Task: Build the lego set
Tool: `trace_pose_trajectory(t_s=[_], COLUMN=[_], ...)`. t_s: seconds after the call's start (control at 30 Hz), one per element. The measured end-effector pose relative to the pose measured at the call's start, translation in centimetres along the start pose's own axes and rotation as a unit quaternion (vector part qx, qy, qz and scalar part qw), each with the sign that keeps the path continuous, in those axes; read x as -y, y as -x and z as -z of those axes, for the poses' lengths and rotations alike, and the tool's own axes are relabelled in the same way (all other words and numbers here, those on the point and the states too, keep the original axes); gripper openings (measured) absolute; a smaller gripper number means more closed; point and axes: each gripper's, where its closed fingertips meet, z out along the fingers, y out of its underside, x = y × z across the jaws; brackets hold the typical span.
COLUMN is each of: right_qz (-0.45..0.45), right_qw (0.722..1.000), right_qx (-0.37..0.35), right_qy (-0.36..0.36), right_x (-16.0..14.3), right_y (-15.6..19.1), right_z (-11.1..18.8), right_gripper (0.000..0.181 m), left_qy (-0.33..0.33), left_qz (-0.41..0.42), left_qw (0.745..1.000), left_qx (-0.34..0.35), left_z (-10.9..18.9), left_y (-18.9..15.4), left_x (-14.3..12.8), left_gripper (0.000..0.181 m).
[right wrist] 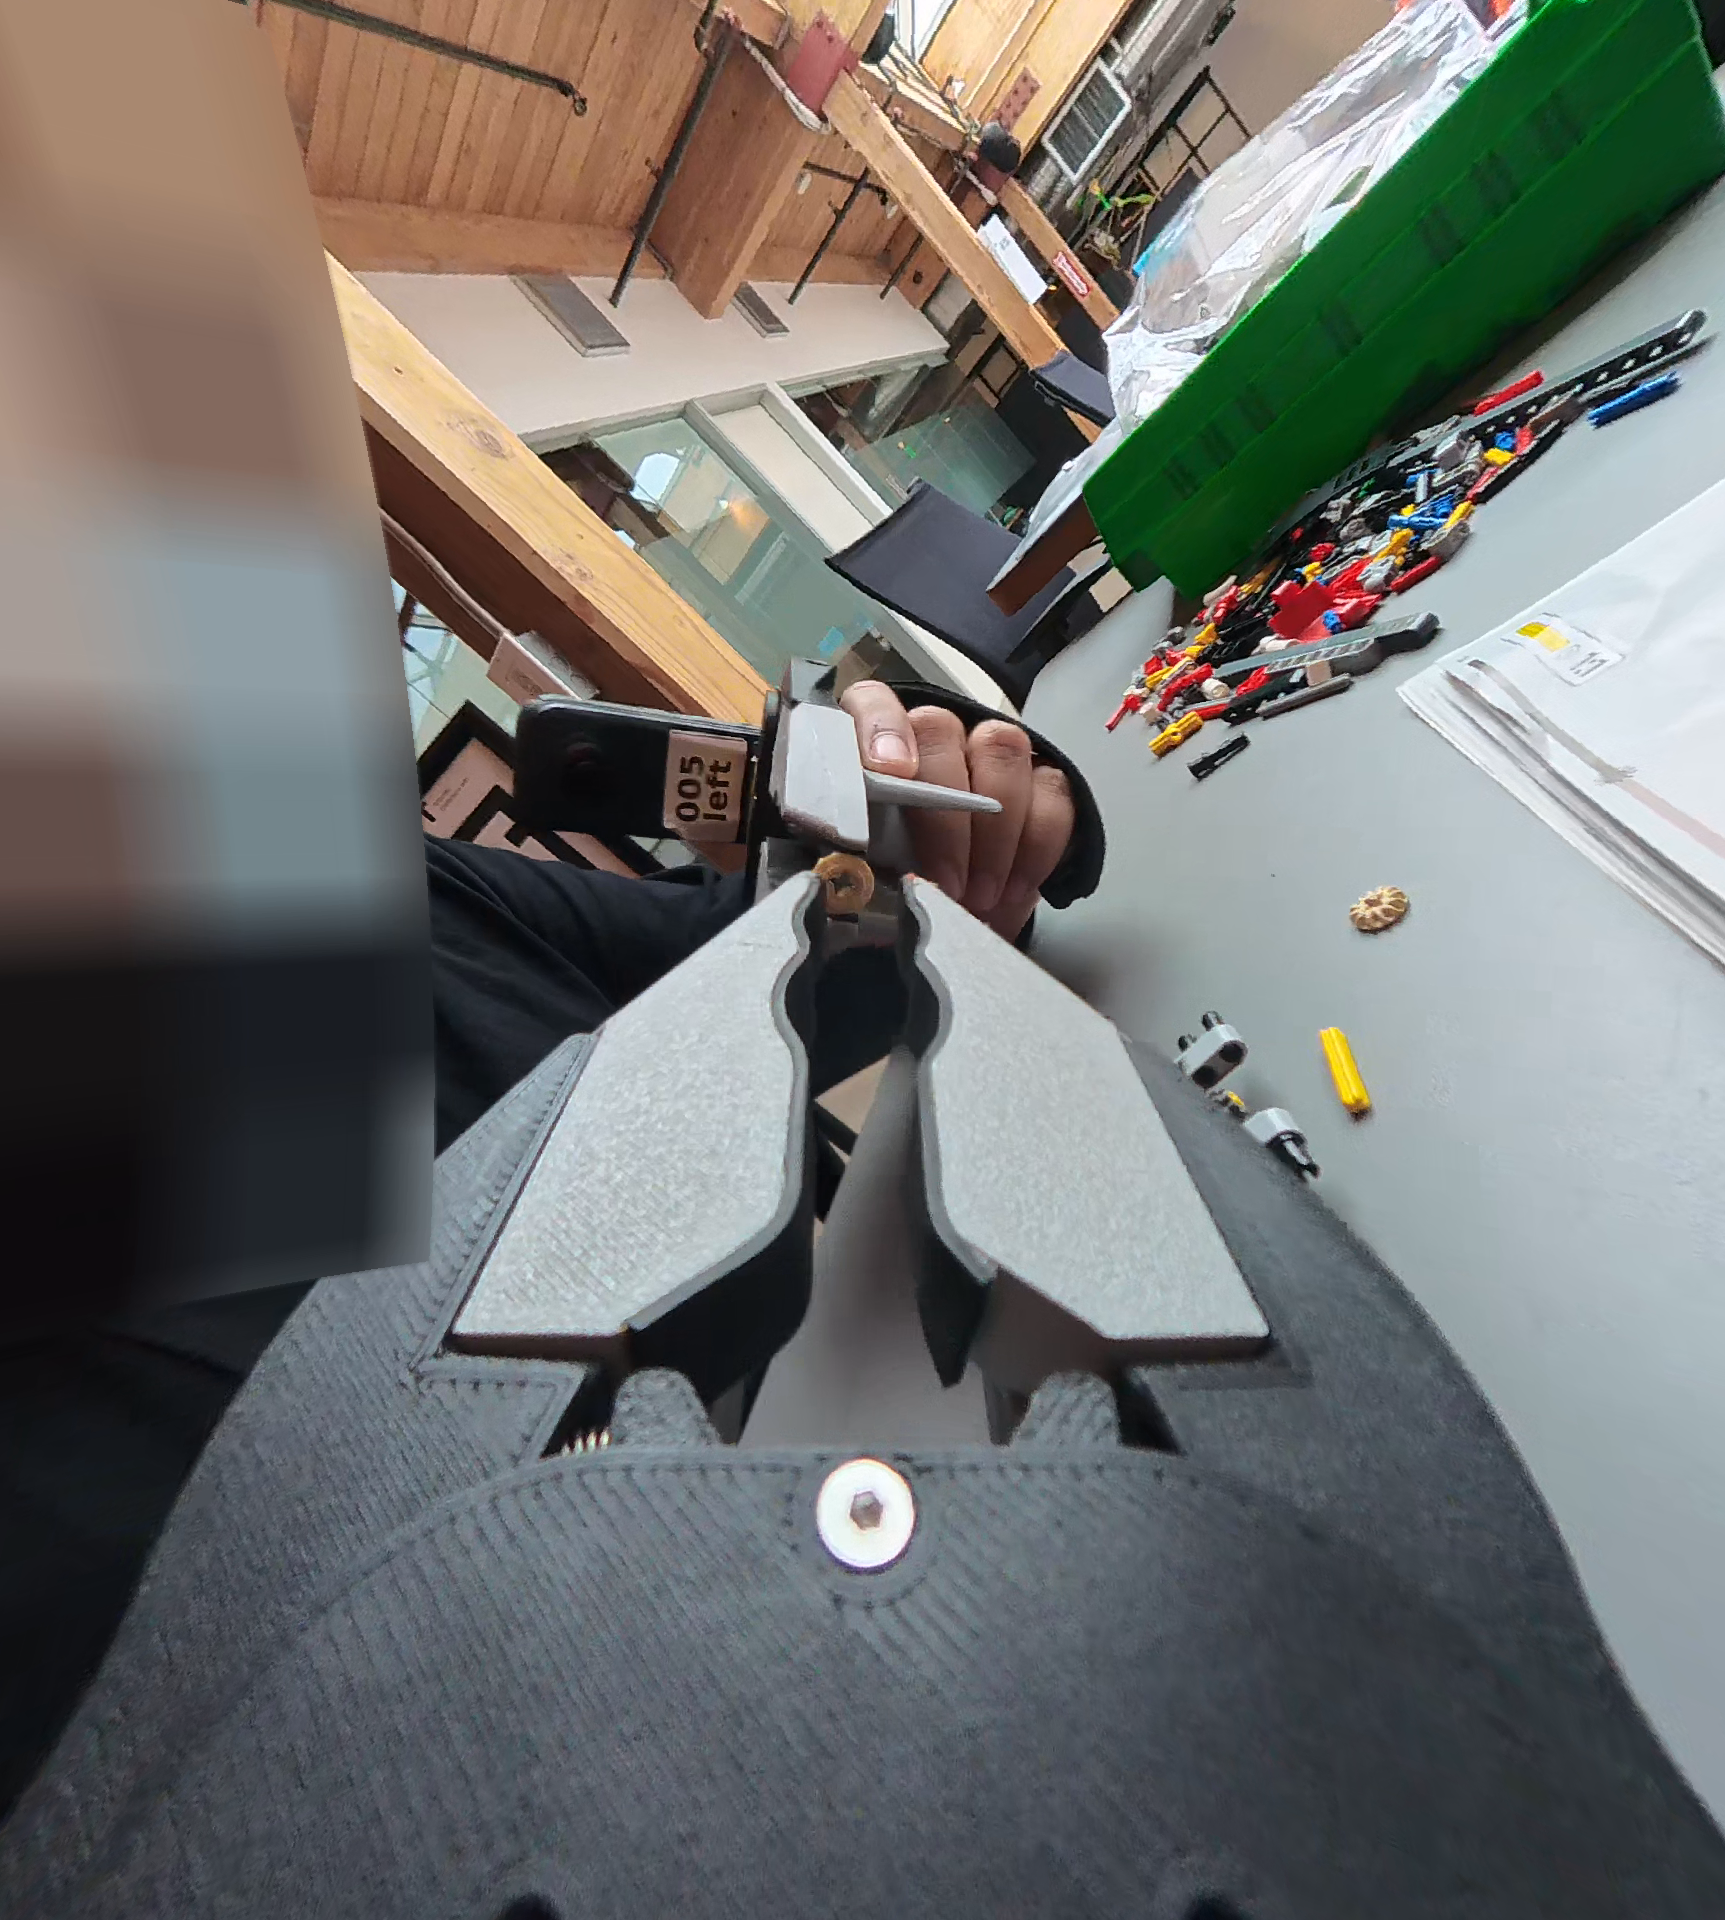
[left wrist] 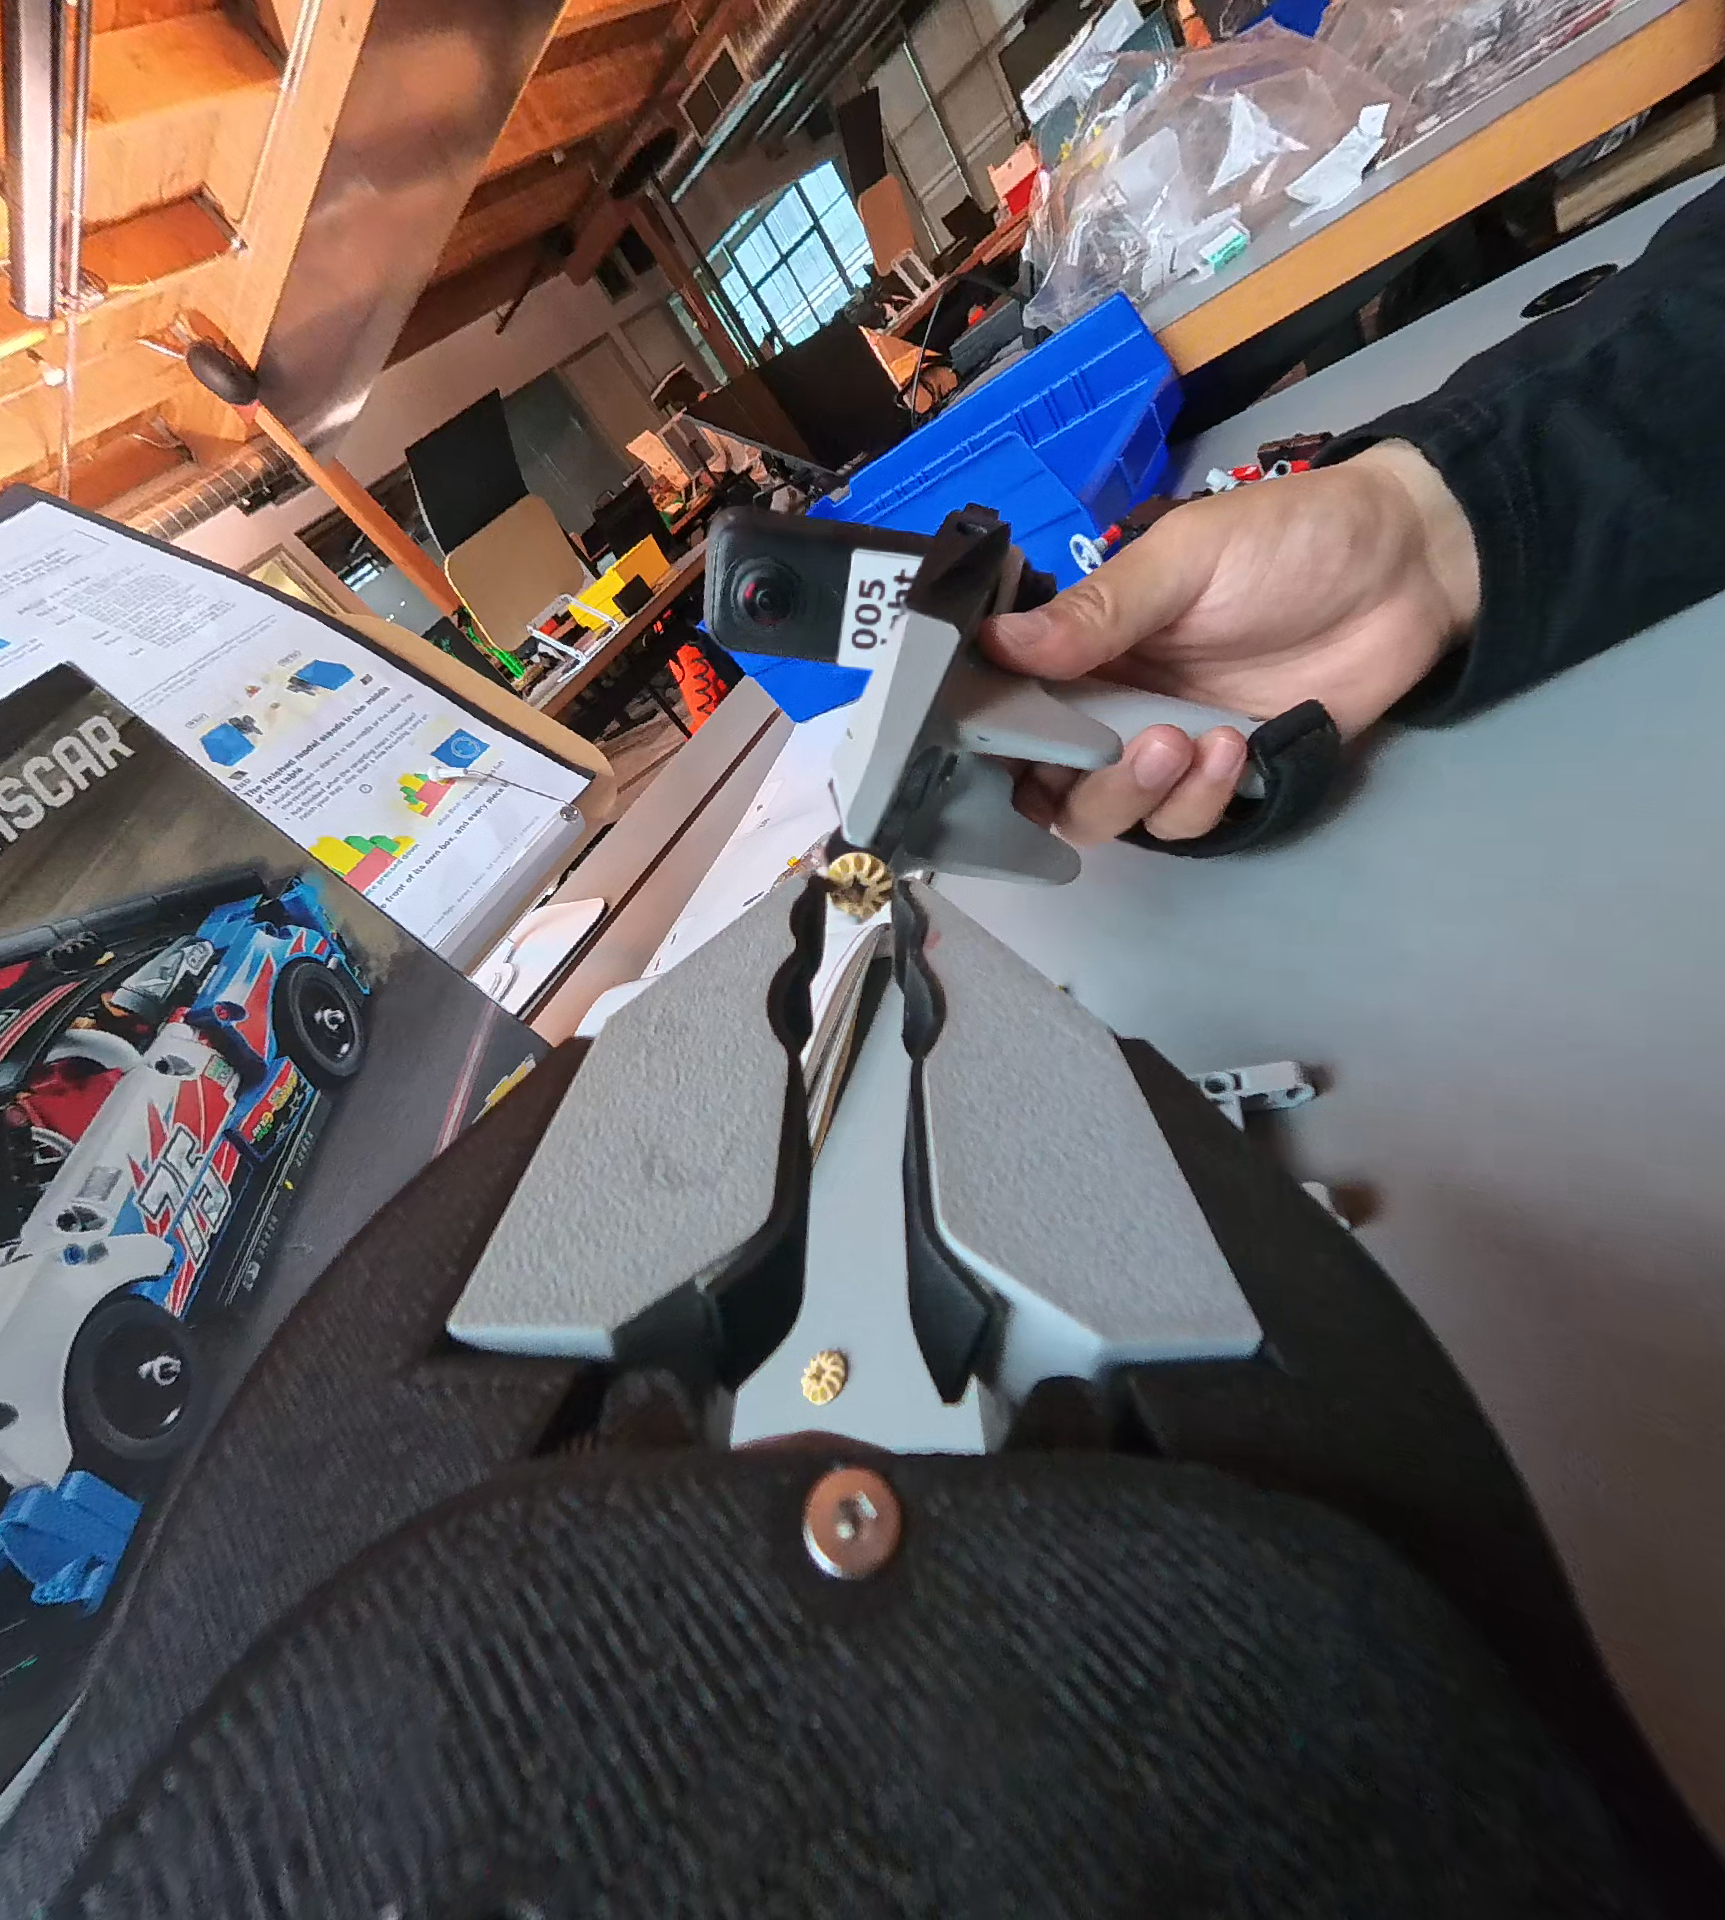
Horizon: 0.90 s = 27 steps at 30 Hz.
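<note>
Tan gear [left wrist: 858, 885] raised above tabletop [left wrist: 1585, 935], pinched at tips of left gripper [left wrist: 860, 891]; right gripper [right wrist: 863, 891] tips meet same gear, narrow, grip uncertain. Right wrist view alone: second tan gear [right wrist: 1378, 908] lying beyond, brick pile [right wrist: 1357, 582], green bin [right wrist: 1409, 312]. Left wrist view alone: set box [left wrist: 141, 1091].

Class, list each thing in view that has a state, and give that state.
left gripper: shut on tan gear
right gripper: open, tips around that gear
second tan gear: lying loose on table
yellow axle: lying loose, unassembled
parts pile: loose, unsorted
</note>
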Motion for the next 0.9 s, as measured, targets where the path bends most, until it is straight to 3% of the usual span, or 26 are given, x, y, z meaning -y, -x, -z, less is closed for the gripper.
trace_pose_trajectory(t_s=[0.17, 0.33, 0.5, 0.6, 0.9], right_qz=[0.04, 0.135, 0.272, 0.329, 0.378], right_qw=[0.998, 0.98, 0.92, 0.885, 0.84], right_qx=[-0.04, -0.074, -0.141, -0.178, -0.235], right_qy=[0.037, 0.124, 0.245, 0.277, 0.31], right_x=[-0.8, -2.6, -5.9, -6.7, -7.1], right_y=[-0.6, -0.4, -1.5, -2.3, -4.1], right_z=[0.0, 0.2, 1.0, 1.0, 1.1], right_gripper=[0.011, 0.024, 0.026, 0.02, 0.025], left_qy=[0.003, 0.011, 0.02, 0.025, 0.03], left_qz=[0.009, 0.016, 0.018, 0.02, 0.023], left_qw=[1.0, 1.0, 1.0, 0.999, 0.999], left_qx=[0.001, 0.0, -0.009, -0.012, -0.015], left_z=[0.1, 0.3, 0.4, 0.3, 0.3], left_y=[0.3, 0.5, 0.4, 0.3, 0.3], left_x=[-0.3, -0.7, -1.2, -1.4, -1.7], left_gripper=[0.01, 0.01, 0.01, 0.01, 0.01])
